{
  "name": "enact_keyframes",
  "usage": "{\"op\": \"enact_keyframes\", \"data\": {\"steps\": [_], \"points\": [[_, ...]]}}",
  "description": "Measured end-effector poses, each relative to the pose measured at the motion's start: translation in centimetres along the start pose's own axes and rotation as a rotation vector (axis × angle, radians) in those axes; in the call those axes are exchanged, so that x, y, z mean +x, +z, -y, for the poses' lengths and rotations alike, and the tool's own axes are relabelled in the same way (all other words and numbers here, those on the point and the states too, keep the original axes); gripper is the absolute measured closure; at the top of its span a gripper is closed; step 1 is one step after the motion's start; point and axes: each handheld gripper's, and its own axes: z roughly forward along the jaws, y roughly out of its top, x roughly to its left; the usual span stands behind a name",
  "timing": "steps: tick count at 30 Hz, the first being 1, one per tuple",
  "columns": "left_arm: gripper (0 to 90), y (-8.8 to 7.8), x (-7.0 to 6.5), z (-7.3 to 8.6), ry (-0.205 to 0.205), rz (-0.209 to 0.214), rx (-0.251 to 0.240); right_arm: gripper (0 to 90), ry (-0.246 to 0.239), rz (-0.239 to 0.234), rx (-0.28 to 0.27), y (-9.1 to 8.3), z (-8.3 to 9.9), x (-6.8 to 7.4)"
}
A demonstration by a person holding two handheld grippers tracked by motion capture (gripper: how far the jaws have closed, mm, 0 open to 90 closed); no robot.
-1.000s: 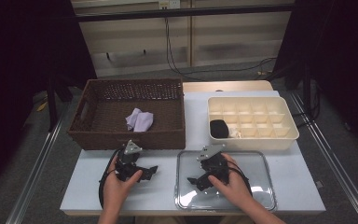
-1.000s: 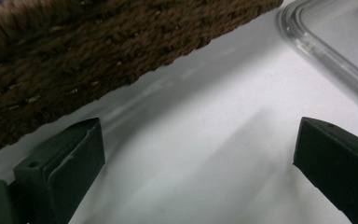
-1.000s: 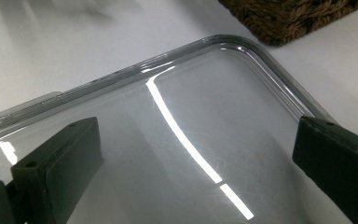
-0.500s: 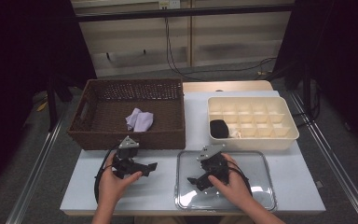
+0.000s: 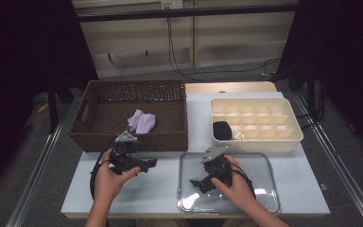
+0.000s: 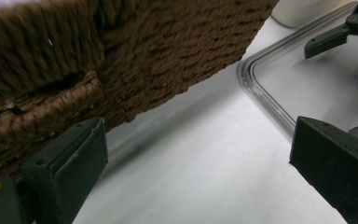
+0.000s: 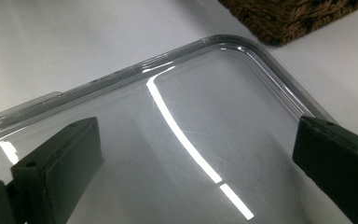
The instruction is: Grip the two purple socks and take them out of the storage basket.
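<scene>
Your white table point(image 5: 165, 189) carries a brown woven wicker basket point(image 5: 132, 116) w/ the clear rectangular plastic lid point(image 5: 264, 189) just right of it, front centre. Right gripper point(image 5: 202, 183) hovers over the lid, jaws spread, empty. Left gripper point(image 5: 151, 163) sits beside the basket front, jaws also spread.

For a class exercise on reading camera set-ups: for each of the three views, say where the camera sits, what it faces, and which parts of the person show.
High view: above the person's side, looking forward and down on the table; forearms, hands and both grippers show.
Left gripper view: rides the left gripper, facing the wicker basket; its open jaws show.
Right gripper view: rides the right gripper, over the clear lid; its open jaws show.
Shared: both gripper views catch the basket and lid.
</scene>
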Motion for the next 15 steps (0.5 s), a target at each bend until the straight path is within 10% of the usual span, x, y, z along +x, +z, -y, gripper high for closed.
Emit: {"op": "enact_keyframes", "data": {"steps": [15], "points": [[4.2,-2.2,-0.3,-2.5,-0.010,0.022,0.005,0.6,-0.003,0.000,-0.002,0.0,0.0,0.0]]}}
